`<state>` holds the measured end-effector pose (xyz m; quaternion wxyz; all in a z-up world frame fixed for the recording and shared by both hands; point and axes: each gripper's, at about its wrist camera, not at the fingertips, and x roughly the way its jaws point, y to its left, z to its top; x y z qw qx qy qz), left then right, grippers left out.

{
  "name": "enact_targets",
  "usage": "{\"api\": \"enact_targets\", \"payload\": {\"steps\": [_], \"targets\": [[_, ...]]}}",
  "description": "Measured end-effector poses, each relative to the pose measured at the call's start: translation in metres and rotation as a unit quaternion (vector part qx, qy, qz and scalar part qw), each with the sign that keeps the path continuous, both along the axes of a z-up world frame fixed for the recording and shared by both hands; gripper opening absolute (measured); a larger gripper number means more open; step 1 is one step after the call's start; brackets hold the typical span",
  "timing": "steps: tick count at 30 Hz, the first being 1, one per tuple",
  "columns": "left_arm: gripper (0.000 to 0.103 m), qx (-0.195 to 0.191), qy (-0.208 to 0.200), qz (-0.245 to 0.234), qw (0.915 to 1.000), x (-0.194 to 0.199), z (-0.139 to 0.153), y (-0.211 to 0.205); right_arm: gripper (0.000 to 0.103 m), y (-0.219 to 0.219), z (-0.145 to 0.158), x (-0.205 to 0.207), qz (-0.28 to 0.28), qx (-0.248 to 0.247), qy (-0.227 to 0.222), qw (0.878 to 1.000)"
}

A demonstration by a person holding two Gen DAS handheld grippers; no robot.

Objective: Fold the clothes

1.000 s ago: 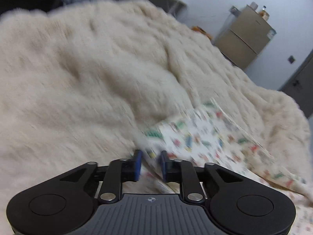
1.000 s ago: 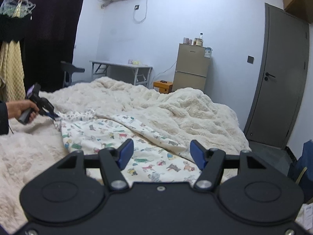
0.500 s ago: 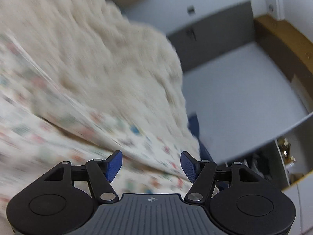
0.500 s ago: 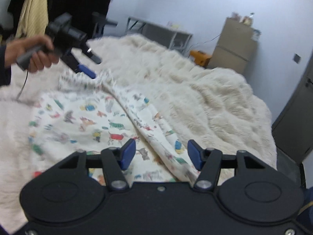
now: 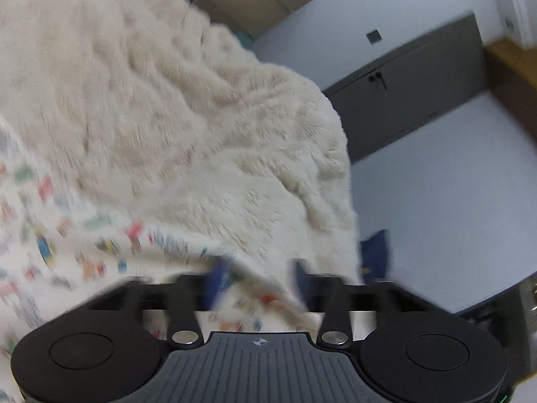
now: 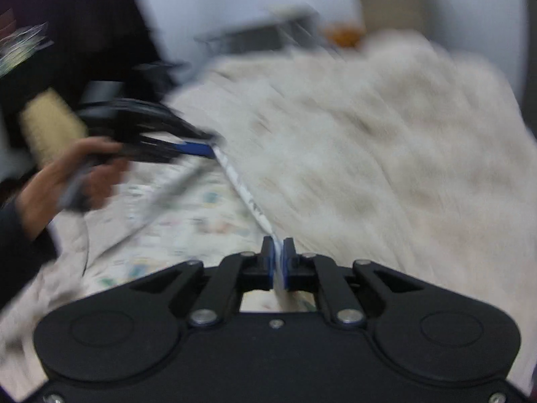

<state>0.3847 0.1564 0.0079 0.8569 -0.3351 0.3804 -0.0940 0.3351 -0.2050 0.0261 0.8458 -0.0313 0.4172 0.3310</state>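
Heavy motion blur in both views. Printed garment smeared, pattern figures unreadable, cut off by left edge in left wrist view. Blue fingers of left gripper blurred; garment edge between them, contact with the pads not clear. In right wrist view, left hand and its gripper smeared into streaks near garment's far corner; sleeve cut off at left edge. Desk behind the bed blurred, things on it unreadable. Garment hem hidden between right gripper fingers, closing.
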Motion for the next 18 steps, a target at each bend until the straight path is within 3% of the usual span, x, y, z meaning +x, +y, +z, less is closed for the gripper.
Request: {"api": "enact_targets", "payload": {"steps": [2,3,4,5,8,11,13,15,18], "targets": [[0.056,0.074,-0.007,-0.048,0.9961,-0.019,0.013,-0.015,0.019,-0.008,-0.007,-0.008,-0.026,-0.024,-0.019,0.999],[0.056,0.094,-0.021,-0.058,0.9937,-0.033,0.019,-0.015,0.019,-0.013,-0.009,-0.014,-0.038,-0.034,-0.033,0.998],[0.058,0.117,-0.056,-0.077,0.9885,-0.065,0.03,-0.017,0.021,-0.017,-0.009,-0.019,-0.045,-0.038,-0.043,0.997],[0.063,0.118,-0.089,-0.095,0.9844,-0.097,0.037,-0.015,0.024,-0.023,-0.005,-0.029,-0.056,-0.037,-0.06,0.996],[0.063,0.064,-0.142,-0.157,0.9752,-0.179,0.037,-0.009,0.038,-0.038,0.012,-0.074,-0.079,-0.037,-0.117,0.989],[0.063,0.086,-0.158,-0.19,0.9652,-0.229,0.024,-0.018,0.048,-0.038,0.026,-0.12,-0.049,-0.016,-0.143,0.988],[0.063,0.113,-0.151,-0.178,0.9657,-0.241,0.016,-0.022,0.051,-0.026,0.031,-0.156,-0.009,0.0,-0.157,0.988],[0.064,0.107,-0.149,-0.16,0.97,-0.239,0.015,-0.019,0.051,-0.012,0.031,-0.171,0.02,0.002,-0.162,0.987],[0.065,0.119,-0.137,-0.138,0.9736,-0.232,0.015,-0.021,0.051,0.04,0.023,-0.191,0.077,-0.028,-0.175,0.981]]}}
